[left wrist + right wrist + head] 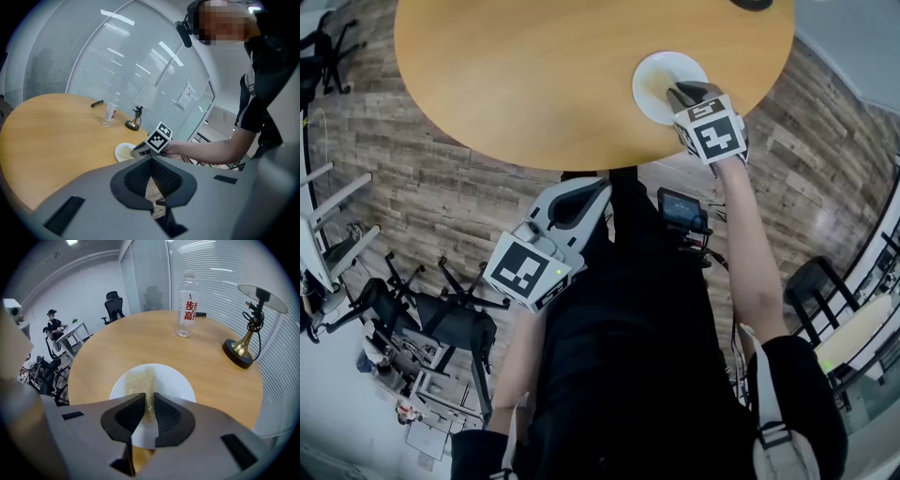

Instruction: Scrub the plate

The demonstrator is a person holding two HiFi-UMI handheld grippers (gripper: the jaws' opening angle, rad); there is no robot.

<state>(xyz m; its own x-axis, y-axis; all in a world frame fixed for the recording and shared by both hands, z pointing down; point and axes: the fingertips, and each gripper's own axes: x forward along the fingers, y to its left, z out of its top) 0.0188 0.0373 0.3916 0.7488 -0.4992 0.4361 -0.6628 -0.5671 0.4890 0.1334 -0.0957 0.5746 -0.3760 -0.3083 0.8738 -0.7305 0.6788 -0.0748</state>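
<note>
The plate (pixel 659 73) is set on the table (pixel 534 75) at the upper right of the head view, close to the table's near edge. There it can be reached with one arm stretched out. The right gripper (pixel 682 95) is held over the plate's lower right side. In the right gripper view its jaws are pinched on a sponge (pixel 143 378). The sponge is laid down the middle of the plate, so the scrubbing seems to be under way. How hard the sponge is pushed down cannot be told.

The left gripper (pixel 586 192) is kept low in the middle of the head view, off the table and near the body. Its jaws are pressed together with nothing between them. The plate is not held by it, so the plate may slide when it is rubbed.

Lots of bare table is seen to the left of the plate and above it in the head view. Care is needed at the near edge, since the plate could be pushed off there. A bottle (pixel 187 303) and a lamp (pixel 246 345) are seen at the upper right of the right gripper view. Both are well apart from the plate, so they are not likely to be hit.
</note>
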